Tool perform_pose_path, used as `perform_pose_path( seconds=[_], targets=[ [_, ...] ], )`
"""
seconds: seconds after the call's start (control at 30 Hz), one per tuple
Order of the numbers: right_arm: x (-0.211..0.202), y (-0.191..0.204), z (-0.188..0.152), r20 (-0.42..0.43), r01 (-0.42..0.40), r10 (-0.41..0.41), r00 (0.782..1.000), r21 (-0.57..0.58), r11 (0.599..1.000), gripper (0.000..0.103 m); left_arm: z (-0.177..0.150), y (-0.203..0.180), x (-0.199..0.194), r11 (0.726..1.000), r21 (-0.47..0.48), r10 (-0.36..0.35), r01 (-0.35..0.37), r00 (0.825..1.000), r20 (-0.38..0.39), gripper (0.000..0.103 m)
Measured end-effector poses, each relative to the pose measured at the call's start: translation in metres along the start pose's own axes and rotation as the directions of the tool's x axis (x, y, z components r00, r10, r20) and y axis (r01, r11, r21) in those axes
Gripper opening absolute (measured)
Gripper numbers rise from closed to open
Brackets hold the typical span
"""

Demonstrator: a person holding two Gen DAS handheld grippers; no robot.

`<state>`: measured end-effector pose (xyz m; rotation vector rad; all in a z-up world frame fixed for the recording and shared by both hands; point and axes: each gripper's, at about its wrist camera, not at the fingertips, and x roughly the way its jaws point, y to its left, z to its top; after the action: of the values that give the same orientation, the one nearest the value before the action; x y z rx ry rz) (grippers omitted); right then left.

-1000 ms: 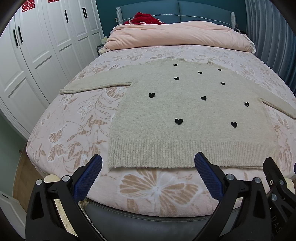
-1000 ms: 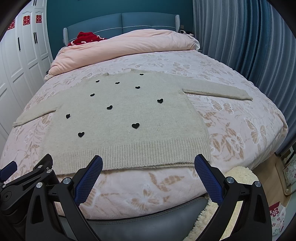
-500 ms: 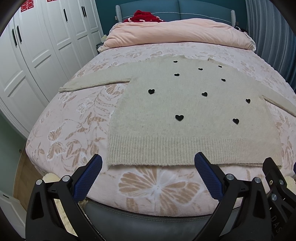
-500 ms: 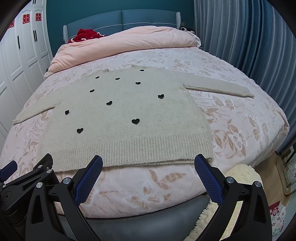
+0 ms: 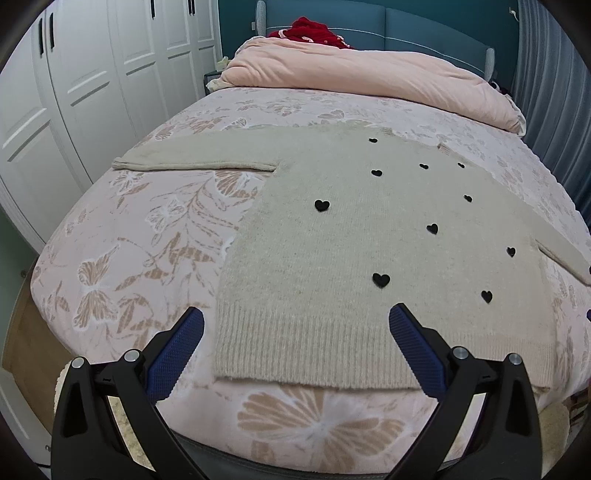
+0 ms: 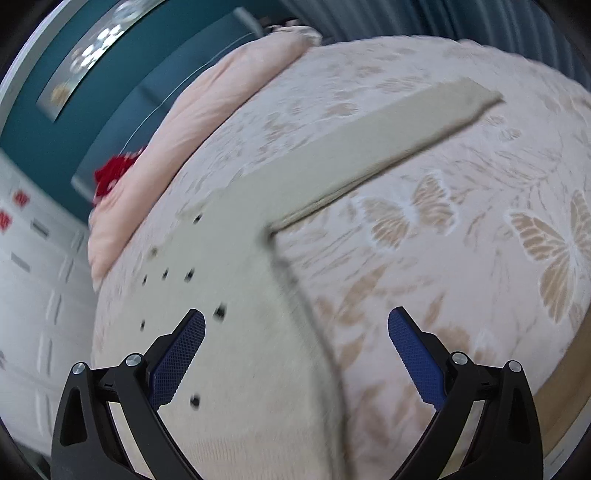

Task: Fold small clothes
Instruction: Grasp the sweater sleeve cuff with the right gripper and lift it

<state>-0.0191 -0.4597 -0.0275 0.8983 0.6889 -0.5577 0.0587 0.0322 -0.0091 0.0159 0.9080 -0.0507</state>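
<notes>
A beige knit sweater (image 5: 369,236) with small black hearts lies flat on the bed, hem toward me and both sleeves stretched out sideways. My left gripper (image 5: 295,325) hangs open just above the ribbed hem near its left corner, holding nothing. In the right wrist view the picture is tilted and blurred. There my right gripper (image 6: 295,332) is open over the sweater (image 6: 236,332) at its right side edge, below the armpit. The right sleeve (image 6: 388,133) runs away to the upper right.
The bed (image 5: 147,236) has a pink floral cover. A folded pink duvet (image 5: 369,77) and a red item (image 5: 314,31) lie at the teal headboard. White wardrobe doors (image 5: 74,92) stand to the left, grey curtains (image 5: 546,74) to the right. Wooden floor (image 5: 22,343) shows beside the bed.
My left gripper moved forward and left, closer to the hem's left corner. My right gripper swung forward and rolled over the sweater's right side. Both stayed open.
</notes>
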Motion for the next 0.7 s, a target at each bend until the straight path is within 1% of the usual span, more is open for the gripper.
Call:
perform_pose_path(
  seconds=[0.07, 0.13, 0.23, 0.3, 0.33, 0.4, 0.43, 0.47, 0.5, 0.53, 0.57, 0.6, 0.63, 0.7],
  targets=[
    [0.017, -0.026, 0.045, 0.049, 0.061, -0.064, 0.997, 0.059, 0.996, 0.097, 0.006, -0.001, 0.01, 1.0, -0.02, -0.019, 0.018, 1.0, -0.02, 0.098],
    [0.034, -0.047, 0.08, 0.079, 0.081, -0.09, 0.993, 0.112, 0.99, 0.097, 0.009, -0.001, 0.019, 0.998, -0.056, -0.044, 0.042, 0.998, -0.035, 0.098],
    [0.066, -0.082, 0.118, 0.073, 0.069, -0.088, 0.993, 0.226, 0.972, 0.096, 0.011, -0.006, 0.033, 0.995, -0.089, -0.057, 0.052, 0.997, -0.055, 0.098],
    [0.082, -0.104, 0.133, 0.074, 0.05, -0.076, 0.994, 0.309, 0.95, 0.094, 0.013, -0.012, 0.043, 0.996, -0.081, -0.053, 0.047, 0.996, -0.07, 0.098],
    [0.089, -0.113, 0.138, 0.089, 0.031, -0.066, 0.994, 0.35, 0.936, 0.093, 0.014, -0.015, 0.047, 0.997, -0.069, -0.044, 0.038, 0.996, -0.078, 0.098],
    [0.091, -0.121, 0.147, 0.168, -0.017, -0.052, 0.984, 0.387, 0.922, 0.093, 0.015, -0.021, 0.056, 0.998, -0.046, -0.034, 0.029, 0.995, -0.095, 0.098],
    [0.094, -0.119, 0.153, 0.188, -0.052, -0.023, 0.982, 0.389, 0.92, 0.084, 0.016, -0.023, 0.06, 0.999, -0.039, -0.03, 0.026, 0.994, -0.102, 0.098],
    [0.1, -0.116, 0.159, 0.191, -0.119, 0.047, 0.98, 0.381, 0.917, 0.053, 0.016, -0.024, 0.064, 0.999, -0.035, -0.027, 0.023, 0.994, -0.11, 0.098],
    [0.11, -0.112, 0.166, 0.167, -0.168, 0.11, 0.98, 0.384, 0.908, 0.036, 0.016, -0.025, 0.068, 0.999, -0.032, -0.026, 0.022, 0.993, -0.115, 0.098],
    [0.118, -0.104, 0.171, 0.138, -0.177, 0.133, 0.981, 0.389, 0.904, 0.011, 0.016, -0.026, 0.071, 0.999, -0.031, -0.026, 0.022, 0.992, -0.12, 0.098],
    [0.121, -0.091, 0.176, 0.14, -0.177, 0.133, 0.981, 0.375, 0.91, 0.01, 0.016, -0.026, 0.074, 0.999, -0.03, -0.029, 0.025, 0.992, -0.124, 0.098],
    [0.12, -0.072, 0.181, 0.162, -0.196, 0.148, 0.976, 0.341, 0.919, 0.01, 0.015, -0.026, 0.077, 0.999, -0.031, -0.031, 0.028, 0.991, -0.127, 0.098],
    [0.117, -0.049, 0.186, 0.18, -0.241, 0.194, 0.964, 0.294, 0.925, 0.01, 0.015, -0.025, 0.078, 0.999, -0.033, -0.034, 0.03, 0.991, -0.127, 0.098],
    [0.107, 0.016, 0.189, 0.188, -0.364, 0.335, 0.923, 0.152, 0.919, 0.01, 0.016, -0.022, 0.08, 0.998, -0.042, -0.043, 0.038, 0.992, -0.123, 0.098]
  ],
)
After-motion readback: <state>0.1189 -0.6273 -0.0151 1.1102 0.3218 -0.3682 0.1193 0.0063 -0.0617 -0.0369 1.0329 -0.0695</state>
